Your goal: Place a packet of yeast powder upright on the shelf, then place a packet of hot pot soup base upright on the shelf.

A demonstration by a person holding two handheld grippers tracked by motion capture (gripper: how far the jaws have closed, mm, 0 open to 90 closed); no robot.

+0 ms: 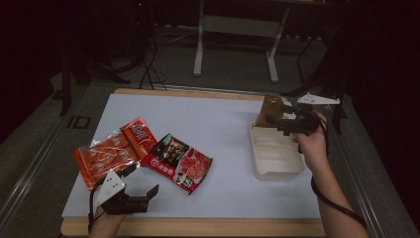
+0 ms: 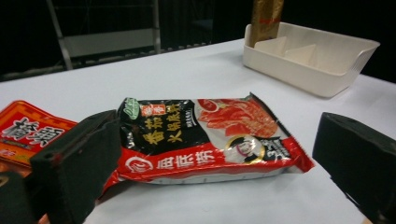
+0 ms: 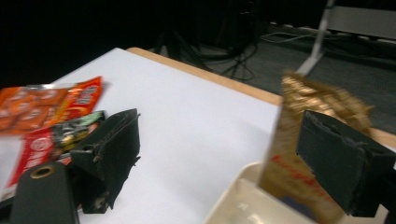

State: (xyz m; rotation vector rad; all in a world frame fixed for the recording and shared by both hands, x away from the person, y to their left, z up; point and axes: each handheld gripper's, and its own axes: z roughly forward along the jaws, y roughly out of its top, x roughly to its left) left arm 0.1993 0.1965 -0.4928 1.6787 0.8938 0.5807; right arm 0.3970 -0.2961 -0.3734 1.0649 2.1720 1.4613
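With the gold packet point(image 1: 271, 111) standing upright in the far end of the white bin point(image 1: 275, 171) and your right tool point(image 1: 286, 120) spread wide, empty, beside it — next, close your open, empty left tool point(image 1: 143, 179) on the red-and-black packet point(image 1: 179, 160), left of the bin.

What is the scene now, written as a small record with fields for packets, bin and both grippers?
surface: white table top
bin: cream divided bin, at the table's right side
packet in bin: gold packet standing upright in the bin's far compartment
packets on table: red and black packet lying flat; orange packet to its left
left gripper: open, jaws either side of the red and black packet, not touching it
right gripper: open, beside the gold packet, not pressing on it
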